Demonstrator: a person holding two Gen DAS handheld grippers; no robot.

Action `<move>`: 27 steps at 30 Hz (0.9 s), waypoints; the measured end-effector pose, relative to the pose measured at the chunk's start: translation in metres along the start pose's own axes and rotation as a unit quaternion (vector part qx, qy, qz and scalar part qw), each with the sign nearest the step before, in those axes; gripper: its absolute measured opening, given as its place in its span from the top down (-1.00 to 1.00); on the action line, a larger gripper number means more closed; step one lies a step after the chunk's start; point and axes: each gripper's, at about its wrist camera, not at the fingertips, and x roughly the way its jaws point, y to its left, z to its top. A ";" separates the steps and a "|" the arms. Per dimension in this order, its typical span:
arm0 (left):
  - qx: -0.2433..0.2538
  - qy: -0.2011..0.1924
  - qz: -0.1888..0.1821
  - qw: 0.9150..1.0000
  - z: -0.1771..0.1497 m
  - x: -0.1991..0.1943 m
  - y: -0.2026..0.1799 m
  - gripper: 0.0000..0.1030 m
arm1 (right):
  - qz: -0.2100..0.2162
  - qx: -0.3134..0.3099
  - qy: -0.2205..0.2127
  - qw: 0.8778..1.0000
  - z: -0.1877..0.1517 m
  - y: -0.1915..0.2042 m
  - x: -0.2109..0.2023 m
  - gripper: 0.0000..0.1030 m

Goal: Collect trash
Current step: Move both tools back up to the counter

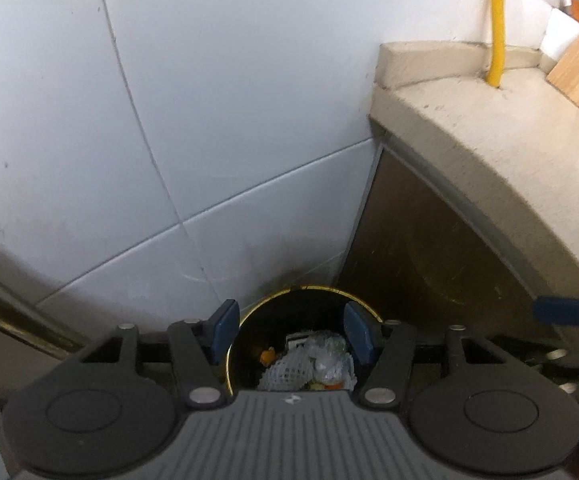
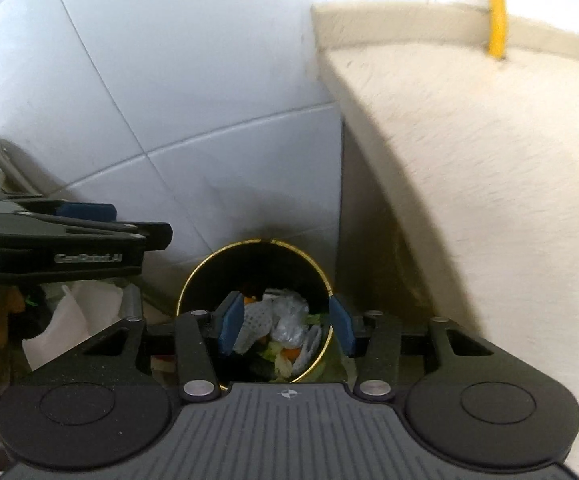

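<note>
The near part of the 1 round black gold-rimmed trash bin (image 1: 309, 300) on the floor in the tiled corner is cut off by each gripper body. Inside lie 1 white foam net sleeve (image 2: 255, 320), crumpled clear plastic (image 2: 289, 316) and orange and green scraps too small to count. Left gripper (image 1: 289, 330) and right gripper (image 2: 285, 324), 2 in all, hang over it, jaws released, gripping nothing.

Round black bin (image 2: 255, 276) w/ thin gold rim, upright on floor in corner btwn white tiled wall and worktop side. Open top. Inside: white foam net (image 2: 255, 320), crumpled clear plastic (image 2: 289, 320), orange and green food scraps (image 2: 289, 354), all heaped loosely.
</note>
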 end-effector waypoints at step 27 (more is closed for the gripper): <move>0.167 -0.125 -0.178 0.962 0.040 -0.067 -0.205 -0.42 | -0.140 0.137 -0.146 0.970 -0.064 -0.205 -0.163 -0.46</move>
